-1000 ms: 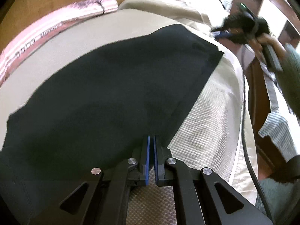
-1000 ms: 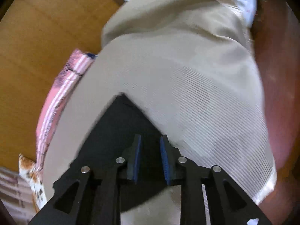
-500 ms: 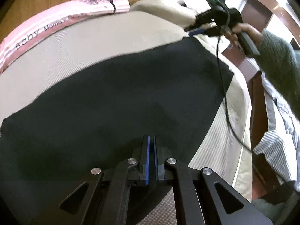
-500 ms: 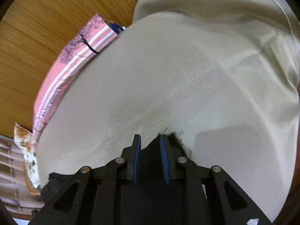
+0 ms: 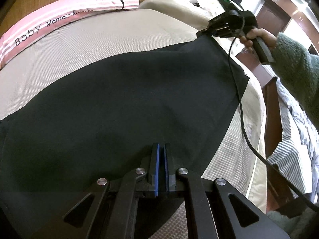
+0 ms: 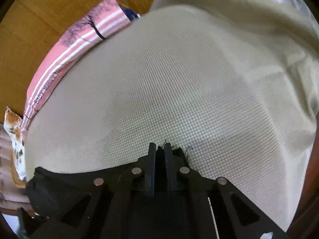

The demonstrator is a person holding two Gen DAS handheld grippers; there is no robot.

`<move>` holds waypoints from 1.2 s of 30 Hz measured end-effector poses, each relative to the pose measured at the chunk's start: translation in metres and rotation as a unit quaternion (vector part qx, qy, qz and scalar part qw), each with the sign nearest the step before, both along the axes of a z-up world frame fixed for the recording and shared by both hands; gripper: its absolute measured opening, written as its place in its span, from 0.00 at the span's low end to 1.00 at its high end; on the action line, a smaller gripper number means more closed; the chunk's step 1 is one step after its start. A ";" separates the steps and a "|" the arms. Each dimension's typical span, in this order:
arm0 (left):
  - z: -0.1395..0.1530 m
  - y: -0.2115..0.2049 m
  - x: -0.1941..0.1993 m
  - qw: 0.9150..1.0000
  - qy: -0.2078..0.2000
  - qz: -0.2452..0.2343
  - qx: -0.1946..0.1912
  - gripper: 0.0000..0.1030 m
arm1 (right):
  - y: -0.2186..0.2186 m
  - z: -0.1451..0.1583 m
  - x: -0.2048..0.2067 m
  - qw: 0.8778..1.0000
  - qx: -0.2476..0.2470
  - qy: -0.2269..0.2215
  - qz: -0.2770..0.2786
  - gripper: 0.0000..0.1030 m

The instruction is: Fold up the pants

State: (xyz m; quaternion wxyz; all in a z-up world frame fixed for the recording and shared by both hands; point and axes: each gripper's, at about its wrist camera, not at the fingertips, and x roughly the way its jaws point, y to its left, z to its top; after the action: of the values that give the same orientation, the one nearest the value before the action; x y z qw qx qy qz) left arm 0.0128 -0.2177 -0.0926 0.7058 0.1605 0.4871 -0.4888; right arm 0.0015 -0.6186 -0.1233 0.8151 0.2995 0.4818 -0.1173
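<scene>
While held: black pants (image 5: 123, 107) lie spread across the bed (image 5: 111, 39).
Left gripper (image 5: 160, 149): fingers closed on the near edge.
Right gripper (image 6: 159, 149): just closed, pinching the far corner.
Risk: that shallow corner pinch may slip when lifted.

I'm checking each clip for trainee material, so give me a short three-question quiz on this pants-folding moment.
1. True or false: the right tongs stand open and empty.
2. What lies along the far edge of the mattress? A) pink striped pillow B) blue towel C) laptop
3. Fill in: in the left wrist view, a black ____ trails from the right tongs across the pants.
Key: 1 false: their jaws have just been closing and now pinch a frayed corner of the pants. 2 A. 3 cable.
</scene>
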 end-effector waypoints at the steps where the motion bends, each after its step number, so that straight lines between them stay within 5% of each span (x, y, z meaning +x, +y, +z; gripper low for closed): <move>1: 0.000 0.000 -0.001 1.000 -0.002 0.001 0.000 0.05 | 0.000 0.007 -0.007 1.000 -0.008 -0.017 -0.010 0.05; 5: -0.001 0.001 -0.005 1.000 -0.008 0.004 -0.003 0.05 | -0.005 0.023 -0.033 0.994 -0.043 -0.071 -0.075 0.00; 10: -0.002 0.001 -0.006 1.000 -0.013 0.012 -0.005 0.05 | -0.020 0.002 -0.034 0.990 -0.040 -0.061 -0.122 0.00; 17: 0.003 0.006 -0.003 1.000 -0.013 0.027 -0.004 0.05 | -0.010 0.005 -0.051 0.988 -0.020 -0.050 -0.147 0.12; 20: 0.004 0.012 -0.004 1.000 -0.012 0.022 0.001 0.05 | -0.001 0.018 -0.081 0.986 0.007 -0.062 -0.157 0.25; 24: 0.004 0.016 -0.013 1.000 -0.005 0.009 0.001 0.06 | 0.014 0.023 -0.131 0.983 0.033 -0.069 -0.167 0.25; 29: 0.005 0.017 -0.019 1.000 -0.010 0.006 0.001 0.09 | 0.037 0.001 -0.183 0.979 0.069 -0.049 -0.187 0.25; 36: 0.006 0.022 -0.028 1.000 -0.022 0.007 0.005 0.15 | 0.052 -0.035 -0.200 0.968 0.120 -0.052 -0.212 0.25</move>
State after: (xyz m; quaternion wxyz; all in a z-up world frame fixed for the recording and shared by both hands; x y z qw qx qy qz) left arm -0.0150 -0.1955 -0.0867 0.7190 0.1708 0.4753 -0.4775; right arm -0.1984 -0.5662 -0.1585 0.7537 0.4965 0.3743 -0.2130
